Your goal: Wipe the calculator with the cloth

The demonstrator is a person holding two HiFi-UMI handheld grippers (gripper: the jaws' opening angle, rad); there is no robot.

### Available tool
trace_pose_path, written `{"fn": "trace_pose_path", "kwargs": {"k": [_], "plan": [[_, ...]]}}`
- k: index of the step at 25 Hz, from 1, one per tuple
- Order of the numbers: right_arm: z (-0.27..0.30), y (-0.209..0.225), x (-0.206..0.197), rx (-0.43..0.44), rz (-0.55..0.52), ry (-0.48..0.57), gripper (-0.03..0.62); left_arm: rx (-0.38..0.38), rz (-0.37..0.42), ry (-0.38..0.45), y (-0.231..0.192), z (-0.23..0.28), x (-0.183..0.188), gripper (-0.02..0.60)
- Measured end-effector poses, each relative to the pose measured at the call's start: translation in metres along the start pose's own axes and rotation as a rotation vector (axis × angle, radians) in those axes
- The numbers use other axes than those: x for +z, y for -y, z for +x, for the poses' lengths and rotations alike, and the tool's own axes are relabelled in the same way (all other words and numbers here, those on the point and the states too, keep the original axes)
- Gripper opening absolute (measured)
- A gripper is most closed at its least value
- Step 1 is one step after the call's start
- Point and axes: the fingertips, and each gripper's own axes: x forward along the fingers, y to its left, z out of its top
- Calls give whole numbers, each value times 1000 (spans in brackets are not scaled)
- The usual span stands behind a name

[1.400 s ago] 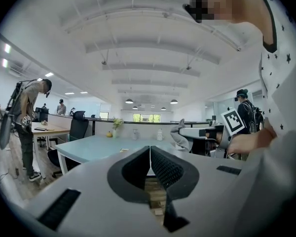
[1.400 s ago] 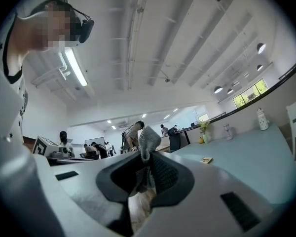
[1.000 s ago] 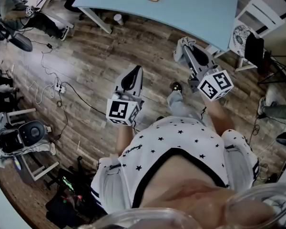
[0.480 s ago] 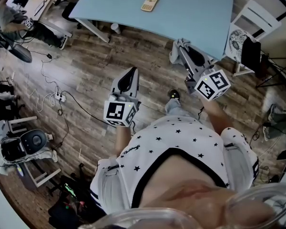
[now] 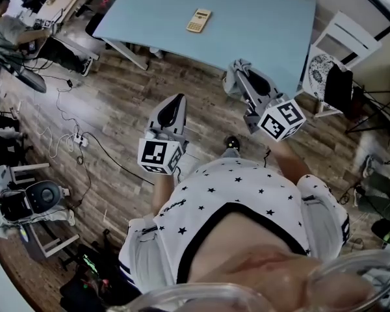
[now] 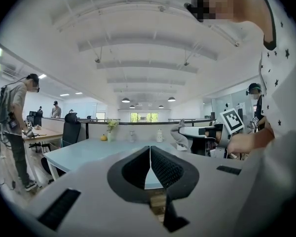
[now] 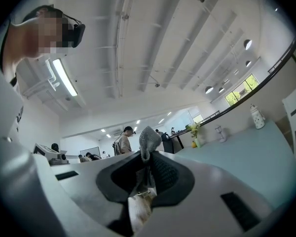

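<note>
Calculator (image 5: 199, 20) lies on the desk (image 5: 266, 38), well apart from both grippers. My right gripper (image 7: 149, 156) is clamped on the cloth (image 7: 148, 135); my left gripper (image 6: 149, 151) is closed and empty, over the wooden floor (image 5: 117, 109).

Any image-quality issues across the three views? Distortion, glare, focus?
Head view: heavy fisheye, the table edges bow; the calculator is tiny but sharp; a blurred glassy rim fills the bottom. Left gripper view: black circular vignette. Right gripper view: same vignette, the ceiling strip light glares; the cloth in the right tongs is fairly sharp.
</note>
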Motion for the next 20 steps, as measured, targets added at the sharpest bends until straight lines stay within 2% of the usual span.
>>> {"fn": "trace_pose_path", "kwargs": {"k": [7, 14, 20], "plan": [[12, 8, 0, 30, 25, -6, 42, 28, 0, -10, 1, 3, -1, 31], [11, 8, 1, 18, 20, 26, 41, 17, 19, 2, -4, 2, -3, 31], [25, 14, 0, 13, 16, 12, 41, -6, -7, 6, -17, 17, -4, 31]]}}
